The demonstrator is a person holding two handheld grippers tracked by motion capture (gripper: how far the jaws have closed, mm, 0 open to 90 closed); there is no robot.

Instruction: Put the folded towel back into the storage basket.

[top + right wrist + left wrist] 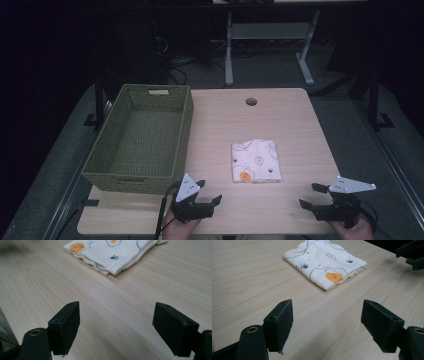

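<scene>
A folded white cloth (255,160) with orange and blue prints lies flat on the wooden table (220,125), right of centre. The left gripper view has the cloth (324,262) ahead of the jaws, and in the right gripper view the cloth (112,253) also lies ahead. My left gripper (209,192) hovers near the front edge, left of the cloth, open and holding nothing. At the front right, my right gripper (311,196) stands open with nothing in it. The left gripper (327,323) and the right gripper (116,326) each have jaws spread wide over bare wood.
A green woven basket (107,165) with nothing in it stands on the left part of the table. A round cable hole (251,102) sits near the far edge. Another desk's legs (228,50) stand on the floor behind.
</scene>
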